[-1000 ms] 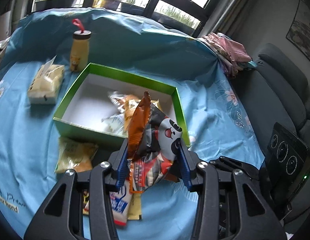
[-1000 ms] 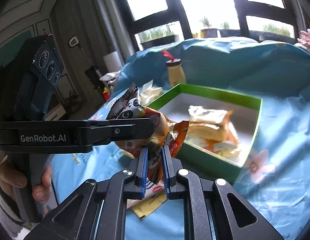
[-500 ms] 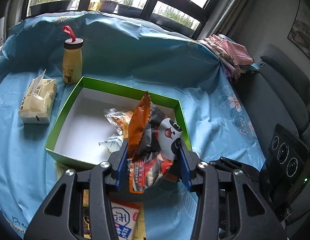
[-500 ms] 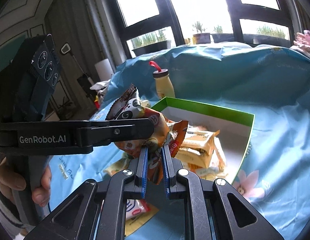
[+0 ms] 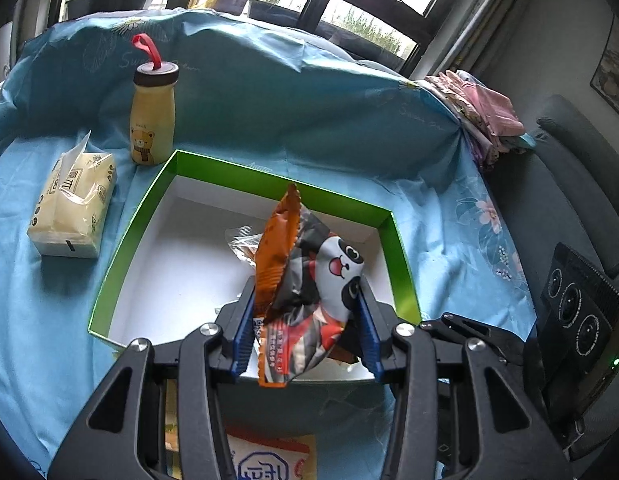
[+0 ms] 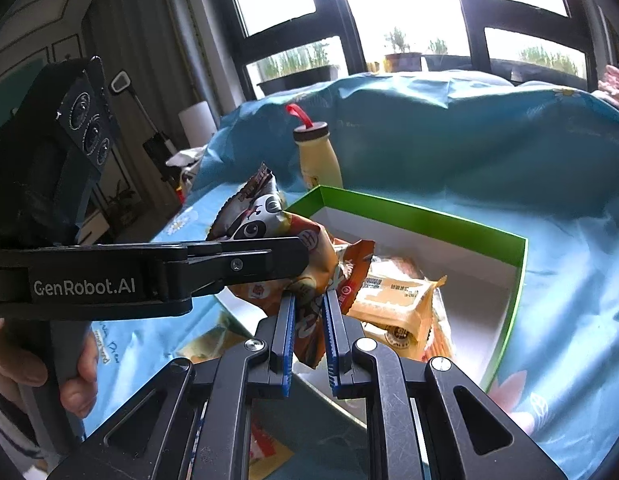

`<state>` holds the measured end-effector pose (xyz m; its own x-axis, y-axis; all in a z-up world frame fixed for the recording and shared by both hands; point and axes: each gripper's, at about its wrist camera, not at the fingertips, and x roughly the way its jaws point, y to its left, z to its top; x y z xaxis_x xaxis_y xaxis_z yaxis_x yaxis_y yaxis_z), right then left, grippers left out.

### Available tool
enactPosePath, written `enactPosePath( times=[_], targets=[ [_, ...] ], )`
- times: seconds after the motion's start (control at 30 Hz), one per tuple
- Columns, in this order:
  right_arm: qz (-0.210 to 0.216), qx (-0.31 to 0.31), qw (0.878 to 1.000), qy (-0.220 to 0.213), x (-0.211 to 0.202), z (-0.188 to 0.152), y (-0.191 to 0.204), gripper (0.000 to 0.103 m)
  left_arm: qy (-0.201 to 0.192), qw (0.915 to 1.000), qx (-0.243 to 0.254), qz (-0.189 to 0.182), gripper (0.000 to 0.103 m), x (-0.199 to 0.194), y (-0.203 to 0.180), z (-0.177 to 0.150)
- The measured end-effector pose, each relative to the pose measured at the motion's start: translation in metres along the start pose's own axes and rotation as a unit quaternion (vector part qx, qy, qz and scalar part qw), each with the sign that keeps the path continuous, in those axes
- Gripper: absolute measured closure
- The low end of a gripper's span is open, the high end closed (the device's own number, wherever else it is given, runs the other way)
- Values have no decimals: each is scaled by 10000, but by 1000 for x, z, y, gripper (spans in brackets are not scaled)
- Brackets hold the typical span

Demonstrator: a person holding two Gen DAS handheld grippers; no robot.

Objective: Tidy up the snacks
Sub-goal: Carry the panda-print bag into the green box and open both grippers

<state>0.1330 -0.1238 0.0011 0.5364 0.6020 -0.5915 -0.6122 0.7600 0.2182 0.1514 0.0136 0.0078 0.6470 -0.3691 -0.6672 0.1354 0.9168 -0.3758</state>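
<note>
Left wrist view: the left gripper [image 5: 305, 322] has its blue pads clamped on the sides of a puffy panda snack bag [image 5: 309, 284], held upright above the near end of the green box [image 5: 133, 232]. A bag this full of air would slip from a loose hold, which likely explains the side squeeze. The box is open and white inside; one clear-wrapped snack [image 5: 241, 242] shows behind the bag. A tissue pack [image 5: 75, 204] lies to the left of the box, and a yellow bottle [image 5: 152, 120] with a bear picture stands at the box's far left corner — both outside the box. The print on the bag's lower part and on the tissue pack is too small to read.

Right wrist view: the right gripper [image 6: 309, 334] is pinched tight on the lower seam of the same bag — a second hold, probably to steady it over the box. Orange-wrapped snacks [image 6: 393, 300] already lie inside. The other gripper's body crosses the frame and reads "GenRobot.AI"; a hand [image 6: 25, 372] grips its handle. Packet labels are illegible.
</note>
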Motion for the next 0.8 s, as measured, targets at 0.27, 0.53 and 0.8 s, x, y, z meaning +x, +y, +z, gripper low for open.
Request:
enactPosePath(
  times=[0.27, 0.53, 0.8],
  targets=[
    [-100, -20, 9997, 210, 20, 1, -5, 88, 117, 9999, -114, 28, 57, 18, 13, 1],
    [-176, -39, 9993, 325, 31, 1, -8, 88, 184, 9996, -195, 43, 55, 28, 21, 3],
    [-252, 63, 9987, 442, 38, 7, -9, 87, 223, 9995, -176, 160, 48, 33, 20, 4]
  ],
)
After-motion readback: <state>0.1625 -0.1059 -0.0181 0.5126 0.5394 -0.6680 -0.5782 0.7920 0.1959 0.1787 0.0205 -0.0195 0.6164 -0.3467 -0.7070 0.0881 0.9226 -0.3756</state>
